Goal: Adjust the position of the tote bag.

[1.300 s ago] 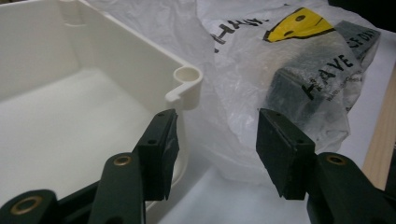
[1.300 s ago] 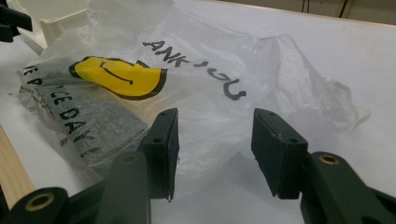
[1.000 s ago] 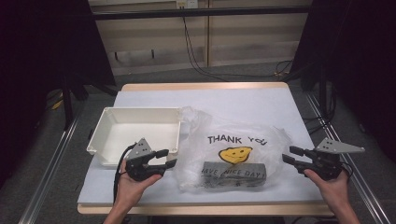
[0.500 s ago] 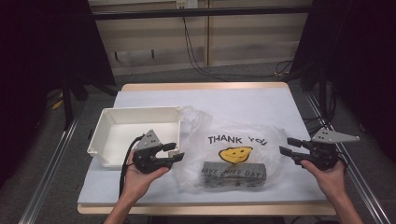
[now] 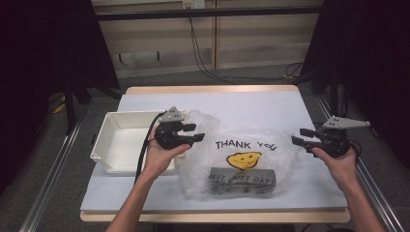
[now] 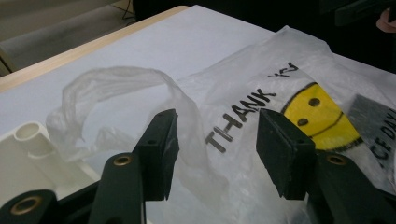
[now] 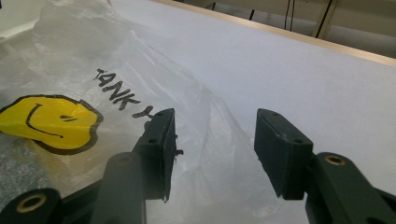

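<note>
On the white-covered table (image 5: pixel 270 104), beside a white plastic tray (image 5: pixel 121 142), lies a thin translucent smiley-print plastic bag (image 5: pixel 237 162) holding a grey block (image 5: pixel 241 180), both wide-open, empty tools, left tool (image 5: pixel 197 133) and right tool (image 5: pixel 296 137), flanking it; pinching slippery film risks tearing or slipping.

You can read "THANK YOU" in black capitals on the clear plastic bag (image 5: pixel 241 159) lying on the counter, printed above a yellow smiley face (image 5: pixel 243 159). Below the face a grey band (image 5: pixel 241 178) carries "HAVE A NICE DAY!". Through your left hand-held gripper view the word "THANK" is plain, with only "CE DAY" of the lower line showing. In your right hand-held gripper view you see "ANK" and a "Y".
</note>
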A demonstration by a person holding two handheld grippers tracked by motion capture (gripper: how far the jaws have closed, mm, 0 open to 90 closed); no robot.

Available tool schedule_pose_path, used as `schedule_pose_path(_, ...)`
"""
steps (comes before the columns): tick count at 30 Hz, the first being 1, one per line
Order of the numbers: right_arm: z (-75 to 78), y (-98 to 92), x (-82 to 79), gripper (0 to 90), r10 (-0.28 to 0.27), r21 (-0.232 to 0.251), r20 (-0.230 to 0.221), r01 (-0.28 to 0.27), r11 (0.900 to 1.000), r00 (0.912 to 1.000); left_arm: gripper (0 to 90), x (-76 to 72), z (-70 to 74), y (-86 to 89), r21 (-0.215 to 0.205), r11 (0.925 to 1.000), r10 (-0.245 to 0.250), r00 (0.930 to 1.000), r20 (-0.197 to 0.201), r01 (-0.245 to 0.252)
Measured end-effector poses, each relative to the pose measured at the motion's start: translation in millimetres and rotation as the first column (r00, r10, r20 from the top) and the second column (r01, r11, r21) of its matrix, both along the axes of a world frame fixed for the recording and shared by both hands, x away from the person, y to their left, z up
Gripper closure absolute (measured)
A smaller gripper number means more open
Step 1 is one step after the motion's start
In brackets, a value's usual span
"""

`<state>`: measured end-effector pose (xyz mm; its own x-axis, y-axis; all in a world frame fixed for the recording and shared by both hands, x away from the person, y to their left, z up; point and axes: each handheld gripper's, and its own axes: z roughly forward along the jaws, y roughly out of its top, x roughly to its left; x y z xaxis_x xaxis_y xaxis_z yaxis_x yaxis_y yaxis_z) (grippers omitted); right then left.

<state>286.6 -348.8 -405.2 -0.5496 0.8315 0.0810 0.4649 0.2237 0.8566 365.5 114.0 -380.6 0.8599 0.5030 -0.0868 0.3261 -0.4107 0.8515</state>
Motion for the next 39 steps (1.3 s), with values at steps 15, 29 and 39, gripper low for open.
schedule_pose_path(15, -16.6, 6.8, 28.6, 37.5, -0.009, -0.047, -0.062, 0.006, 0.999, 0.998, 30.6, 38.7, -11.6, -12.9, 0.037, 0.9992, 0.015, 0.9972, -0.073, -0.013)
schedule_pose_path(29, -37.8, 9.2, 38.3, 50.7, 0.007, -0.056, -0.132, -0.015, 0.998, 0.9912, 81.2, 39.4, -32.4, -22.0, 0.097, 0.9927, -0.064, 0.9945, -0.082, 0.072)
schedule_pose_path(39, -35.0, 10.4, 31.7, 86.1, 0.053, -0.011, -0.122, -0.054, 0.998, 0.9912, 89.6, 23.4, -37.2, 2.1, 0.115, 0.991, -0.056, 0.9934, -0.1, 0.068)
